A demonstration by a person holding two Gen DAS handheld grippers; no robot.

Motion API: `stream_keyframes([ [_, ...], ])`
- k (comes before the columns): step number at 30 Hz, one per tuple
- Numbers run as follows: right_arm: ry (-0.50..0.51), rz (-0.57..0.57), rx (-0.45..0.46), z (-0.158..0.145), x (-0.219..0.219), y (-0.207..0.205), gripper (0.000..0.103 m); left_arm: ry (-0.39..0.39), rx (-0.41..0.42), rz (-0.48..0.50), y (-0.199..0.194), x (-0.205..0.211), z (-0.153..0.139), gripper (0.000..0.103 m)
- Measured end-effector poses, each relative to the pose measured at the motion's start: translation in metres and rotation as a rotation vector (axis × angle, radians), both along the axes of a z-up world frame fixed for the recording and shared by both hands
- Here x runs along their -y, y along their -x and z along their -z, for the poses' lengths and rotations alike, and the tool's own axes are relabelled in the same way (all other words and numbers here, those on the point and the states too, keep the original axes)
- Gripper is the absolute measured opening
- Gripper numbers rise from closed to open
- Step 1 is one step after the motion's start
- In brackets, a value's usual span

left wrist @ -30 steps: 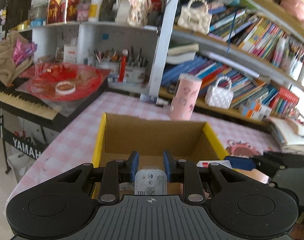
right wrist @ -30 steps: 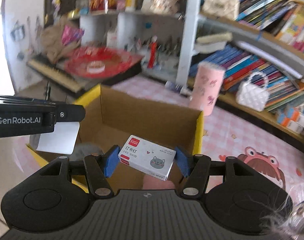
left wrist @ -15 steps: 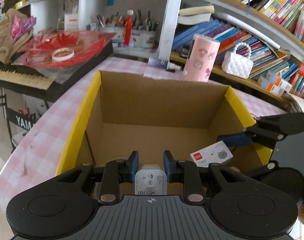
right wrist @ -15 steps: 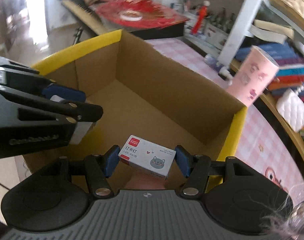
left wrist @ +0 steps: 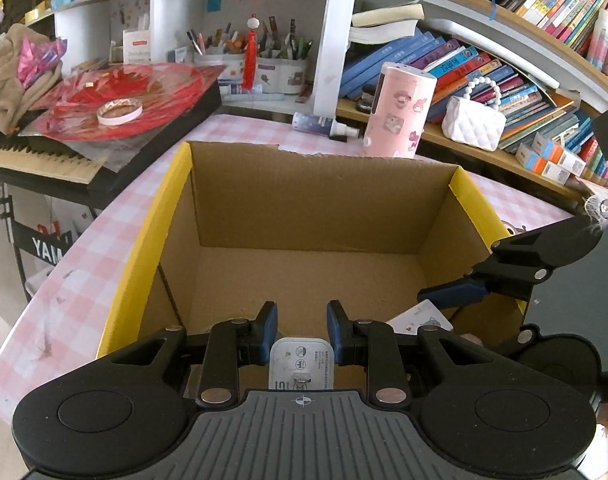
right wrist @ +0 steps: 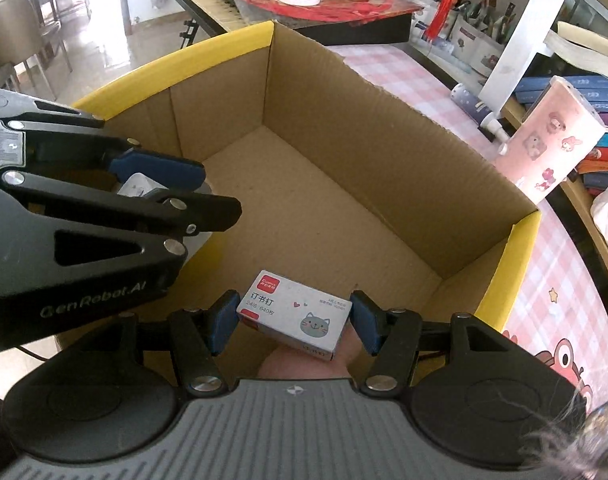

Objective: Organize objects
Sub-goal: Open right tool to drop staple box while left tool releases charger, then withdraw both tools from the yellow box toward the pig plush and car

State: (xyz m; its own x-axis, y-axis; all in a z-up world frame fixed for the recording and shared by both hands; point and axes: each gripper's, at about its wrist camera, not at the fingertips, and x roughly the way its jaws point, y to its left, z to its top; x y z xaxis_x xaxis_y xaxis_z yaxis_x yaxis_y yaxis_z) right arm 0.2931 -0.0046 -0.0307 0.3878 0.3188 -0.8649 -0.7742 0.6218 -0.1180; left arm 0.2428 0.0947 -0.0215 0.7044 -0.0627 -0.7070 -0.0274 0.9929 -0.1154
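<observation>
Two handheld grippers hang over an open cardboard box (left wrist: 307, 216) with yellow-edged flaps, which stands on a table covered in a pink-and-white checked cloth (left wrist: 104, 240); the left gripper (left wrist: 302, 326) has its blue-padded fingers closed narrowly on a small white charger block (left wrist: 302, 362) with grey printed symbols, held at the near edge of the box, above its brown floor; the right gripper (right wrist: 294, 318) has its fingers set wider, clamped on the two short ends of a white staple box (right wrist: 294, 314) printed with a red label, Chinese characters and a grey cat face; the staple box sits slightly tilted, above the near right part of the box interior; in the right wrist view the left gripper (right wrist: 160, 172) reaches in from the left side, well apart from the staple box; in the left wrist view the right gripper (left wrist: 455, 294) enters from the right over the yellow rim; behind the box stands a tall pink cylinder (left wrist: 397, 110) with cartoon stickers; near it lies a small spray bottle (left wrist: 323, 125); a white quilted handbag (left wrist: 473, 122) sits on a low shelf among rows of books (left wrist: 483, 68); to the left a roll of white tape (left wrist: 119, 109) rests on a red sheet laid over a keyboard (left wrist: 36, 160).
</observation>
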Motion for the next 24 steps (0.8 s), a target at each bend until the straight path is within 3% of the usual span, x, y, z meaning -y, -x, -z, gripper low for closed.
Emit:
stream_keyframes([
  [5,-0.021,0.008,0.022,-0.004,0.002,0.003,0.060,-0.005,0.024,-0.006,0.006,0.001,-0.005,0.028],
  [7,-0.043,0.015,0.060,-0.007,0.005,0.006,0.066,-0.011,0.038,0.000,0.010,0.003,-0.009,0.031],
  [9,-0.057,0.050,0.100,-0.012,0.008,0.011,0.072,-0.016,0.066,0.009,0.016,0.004,-0.016,0.044],
  [15,-0.167,0.144,0.179,-0.039,0.023,0.034,0.074,-0.053,0.204,-0.003,0.043,0.002,-0.046,0.072],
  [18,-0.225,0.221,0.243,-0.054,0.034,0.048,0.077,-0.063,0.277,-0.020,0.059,-0.001,-0.061,0.081],
  [24,-0.352,0.374,0.343,-0.075,0.052,0.086,0.077,-0.055,0.349,-0.061,0.090,-0.012,-0.076,0.087],
])
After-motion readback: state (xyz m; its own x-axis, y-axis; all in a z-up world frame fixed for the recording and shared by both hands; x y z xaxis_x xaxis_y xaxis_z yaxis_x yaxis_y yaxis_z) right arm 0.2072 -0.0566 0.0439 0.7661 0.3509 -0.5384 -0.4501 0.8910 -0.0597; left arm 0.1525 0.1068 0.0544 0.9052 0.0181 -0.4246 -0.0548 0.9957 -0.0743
